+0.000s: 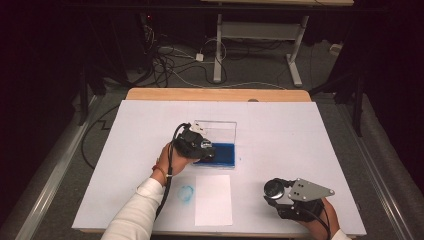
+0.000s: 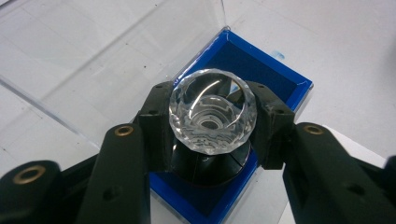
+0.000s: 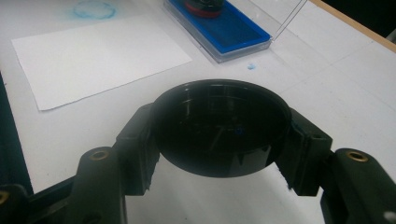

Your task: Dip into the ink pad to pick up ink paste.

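Left gripper [image 2: 212, 135] clamped the stamp [image 2: 212, 112] by its clear knob, base pressed on the blue ink pad [image 2: 261, 60]. Right gripper [image 3: 219, 154] held the black cap [image 3: 219, 126] aside. I'd have pressed level, then lifted straight toward the paper [image 1: 213, 199].

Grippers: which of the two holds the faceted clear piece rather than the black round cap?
The left gripper, over the blue ink pad tray, grips the faceted clear stamp handle. The right gripper holds the black round cap.
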